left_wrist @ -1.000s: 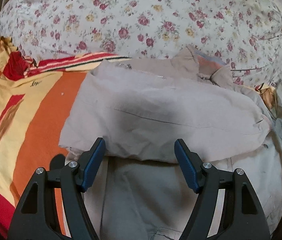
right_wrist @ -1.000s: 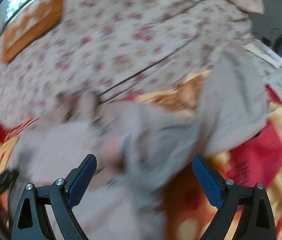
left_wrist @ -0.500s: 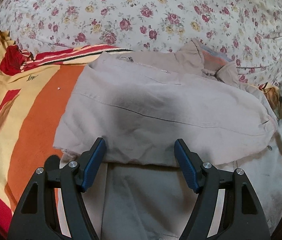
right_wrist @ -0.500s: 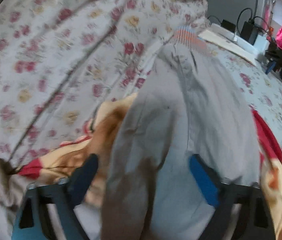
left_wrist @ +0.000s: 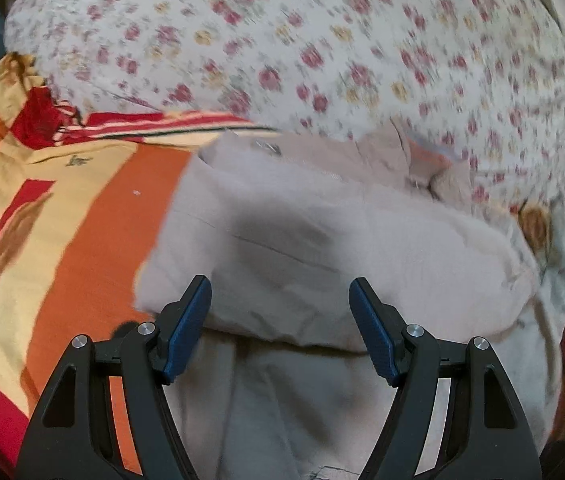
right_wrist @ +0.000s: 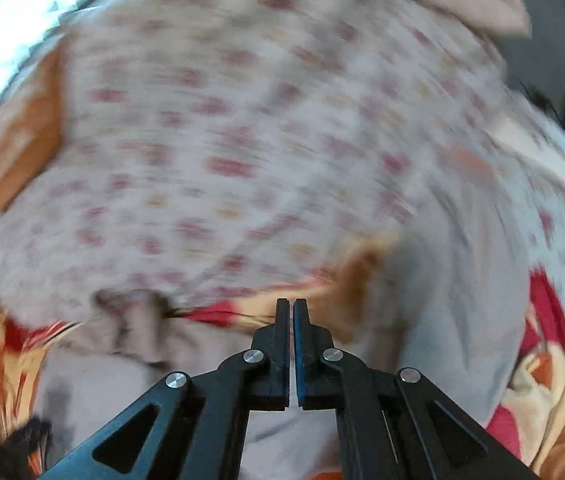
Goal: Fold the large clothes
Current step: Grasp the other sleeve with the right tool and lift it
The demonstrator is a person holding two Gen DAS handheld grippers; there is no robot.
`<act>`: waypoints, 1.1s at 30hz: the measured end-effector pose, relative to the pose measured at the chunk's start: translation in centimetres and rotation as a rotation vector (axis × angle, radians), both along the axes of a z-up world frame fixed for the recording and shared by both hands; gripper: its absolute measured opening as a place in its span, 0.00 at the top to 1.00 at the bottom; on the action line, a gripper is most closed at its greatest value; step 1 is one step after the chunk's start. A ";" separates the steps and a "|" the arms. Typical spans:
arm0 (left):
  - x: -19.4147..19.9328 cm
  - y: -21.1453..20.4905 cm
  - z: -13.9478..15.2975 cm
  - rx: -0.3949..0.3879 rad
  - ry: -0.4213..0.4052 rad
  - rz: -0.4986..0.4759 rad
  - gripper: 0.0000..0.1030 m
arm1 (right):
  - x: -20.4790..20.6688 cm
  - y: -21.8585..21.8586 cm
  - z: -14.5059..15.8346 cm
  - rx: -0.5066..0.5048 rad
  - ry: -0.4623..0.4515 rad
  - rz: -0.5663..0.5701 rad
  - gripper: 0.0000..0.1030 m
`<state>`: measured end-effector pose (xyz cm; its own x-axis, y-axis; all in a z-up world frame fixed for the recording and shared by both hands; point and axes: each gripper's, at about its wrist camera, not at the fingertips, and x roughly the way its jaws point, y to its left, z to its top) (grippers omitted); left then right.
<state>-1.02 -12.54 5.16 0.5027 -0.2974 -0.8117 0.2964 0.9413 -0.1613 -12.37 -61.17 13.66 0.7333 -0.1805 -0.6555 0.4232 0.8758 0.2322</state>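
Note:
A beige jacket (left_wrist: 322,248) lies on the bed with one sleeve folded across its body; its collar (left_wrist: 414,156) points to the far side. My left gripper (left_wrist: 280,308) is open just above the folded sleeve's near edge, touching nothing. In the blurred right wrist view, my right gripper (right_wrist: 291,308) has its jaws together. The jacket's other sleeve (right_wrist: 454,304) hangs to the right of the jaws and the jacket body (right_wrist: 130,384) lies lower left. I cannot see any cloth between the jaws.
A flowered quilt (left_wrist: 302,40) is piled behind the jacket and fills most of the right wrist view (right_wrist: 242,140). An orange, yellow and red blanket (left_wrist: 62,248) covers the bed to the left and shows at the right (right_wrist: 542,380).
My right gripper has gone from wide open to jaws together and swung fast across the sleeve. My left gripper stays open over the folded sleeve, with a slight shift of view.

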 end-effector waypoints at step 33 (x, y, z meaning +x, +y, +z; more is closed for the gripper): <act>0.5 1.6 0.1 -0.073 0.027 0.044 0.30 | -0.3 8.2 0.9 0.246 -0.088 0.375 0.98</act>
